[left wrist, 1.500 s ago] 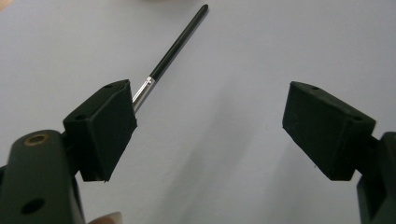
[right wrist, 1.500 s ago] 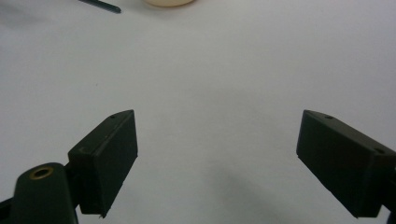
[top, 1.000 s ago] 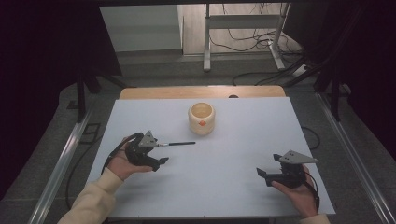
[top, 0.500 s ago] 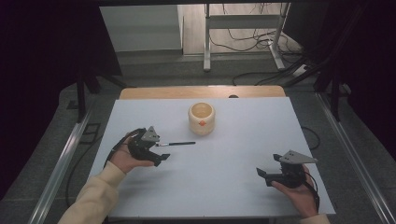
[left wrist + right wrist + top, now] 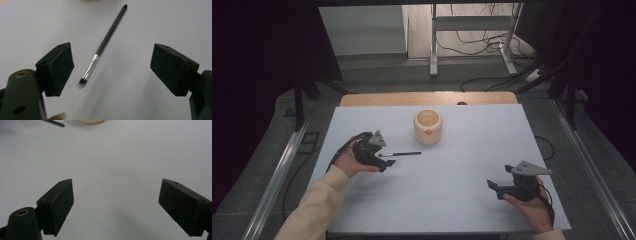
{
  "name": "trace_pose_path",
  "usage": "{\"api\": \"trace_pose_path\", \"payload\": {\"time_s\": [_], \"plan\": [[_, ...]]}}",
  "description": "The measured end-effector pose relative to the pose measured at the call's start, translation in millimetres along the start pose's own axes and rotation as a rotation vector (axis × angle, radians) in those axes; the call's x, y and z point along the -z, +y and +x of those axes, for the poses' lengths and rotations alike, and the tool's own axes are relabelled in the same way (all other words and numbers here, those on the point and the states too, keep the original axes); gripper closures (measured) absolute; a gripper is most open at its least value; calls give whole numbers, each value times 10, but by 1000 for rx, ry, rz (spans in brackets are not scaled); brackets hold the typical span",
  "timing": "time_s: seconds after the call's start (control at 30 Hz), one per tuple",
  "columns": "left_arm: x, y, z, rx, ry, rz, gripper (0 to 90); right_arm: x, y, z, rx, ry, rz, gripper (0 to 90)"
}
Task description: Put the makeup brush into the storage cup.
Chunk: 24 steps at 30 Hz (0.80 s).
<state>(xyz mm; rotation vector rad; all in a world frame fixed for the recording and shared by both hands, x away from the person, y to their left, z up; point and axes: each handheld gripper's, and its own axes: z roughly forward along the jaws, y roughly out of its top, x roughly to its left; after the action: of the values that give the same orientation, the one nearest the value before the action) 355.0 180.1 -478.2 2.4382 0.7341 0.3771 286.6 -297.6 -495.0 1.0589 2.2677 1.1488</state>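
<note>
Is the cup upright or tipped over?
Upright: the cup stands on the table, its open mouth facing up.

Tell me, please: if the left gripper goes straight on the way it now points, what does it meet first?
Most likely the small brush lying on the white table. The left gripper is open, and the bristle end lies between its jaws, untouched. The cream cup stands farther on, probably off that line.

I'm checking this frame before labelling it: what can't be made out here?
- Cup: its inside bottom, hidden by its own wall in the high view; cut off by the top edge in the right gripper view.
- Brush: bristle tip blurred in the left gripper view.
- Brush handle end: cut off at the right gripper view's top edge.
</note>
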Motion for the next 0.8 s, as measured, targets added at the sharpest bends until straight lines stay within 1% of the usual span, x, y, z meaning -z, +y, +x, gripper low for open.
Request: {"api": "trace_pose_path", "payload": {"time_s": [0.03,0.17,0.3,0.4,0.47,0.57,0.63,0.73,0.8], "plan": [[-9,4,12,5,6,8,191,-1,0,0,0,0,0,130],[-33,27,60,-12,3,28,192,-4,-1,1,0,-2,2,130],[-66,52,81,1,-4,28,197,-2,-2,-5,-5,-3,4,131],[-98,65,92,-10,-12,46,198,-7,-4,-7,-5,-3,5,131],[-120,80,100,-11,-21,46,197,-9,-5,-7,-5,-3,6,132],[-143,116,102,-28,-40,47,191,-6,-5,-9,-5,-4,4,132],[-156,147,106,-36,-43,61,185,-6,-6,-10,-5,-5,5,132],[-176,173,122,-27,-38,59,179,-8,-5,-7,-4,-3,6,132],[-200,184,139,-37,-37,78,168,-8,-6,-8,-4,-4,6,132]]}}
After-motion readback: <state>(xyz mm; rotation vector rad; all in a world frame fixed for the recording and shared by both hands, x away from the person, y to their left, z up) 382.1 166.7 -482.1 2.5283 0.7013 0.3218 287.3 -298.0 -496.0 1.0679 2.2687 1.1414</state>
